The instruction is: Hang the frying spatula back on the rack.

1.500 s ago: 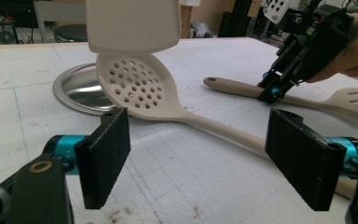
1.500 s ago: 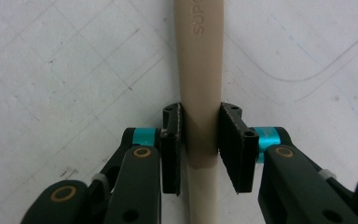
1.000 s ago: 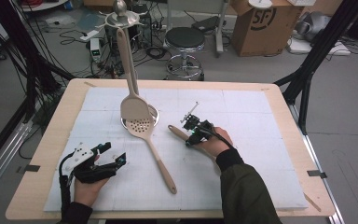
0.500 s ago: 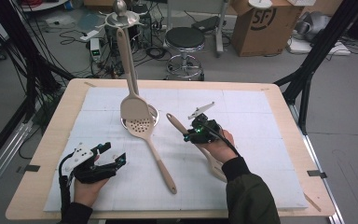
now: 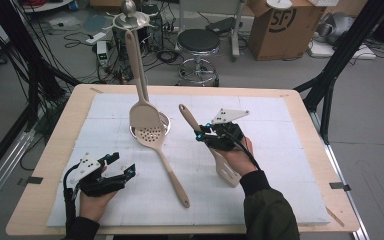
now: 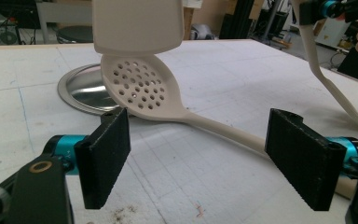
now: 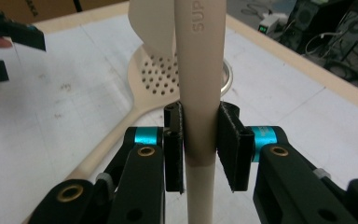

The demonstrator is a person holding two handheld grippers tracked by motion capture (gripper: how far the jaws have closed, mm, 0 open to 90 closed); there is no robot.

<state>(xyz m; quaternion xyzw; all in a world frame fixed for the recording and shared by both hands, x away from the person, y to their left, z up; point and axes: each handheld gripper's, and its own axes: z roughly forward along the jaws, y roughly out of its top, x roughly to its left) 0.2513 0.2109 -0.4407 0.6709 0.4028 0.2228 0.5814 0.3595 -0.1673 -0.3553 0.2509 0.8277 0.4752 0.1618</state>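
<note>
Beige plastic is what our right gripper (image 5: pixel 200 134) has clamped between its fingers (image 7: pixel 230 144): the handle of the spatula (image 5: pixel 223 165), which has come up off the white mat (image 5: pixel 290 165) since a second ago and now hangs tilted, blade low over the tabletop (image 5: pixel 45 190). The slotted spoon (image 5: pixel 152 135) lies where it did, bowl on the round metal base (image 6: pixel 81 91). Our left gripper (image 5: pixel 122 165) has stayed put near the front edge, fingers (image 6: pixel 105 154) wide apart on nothing
</note>
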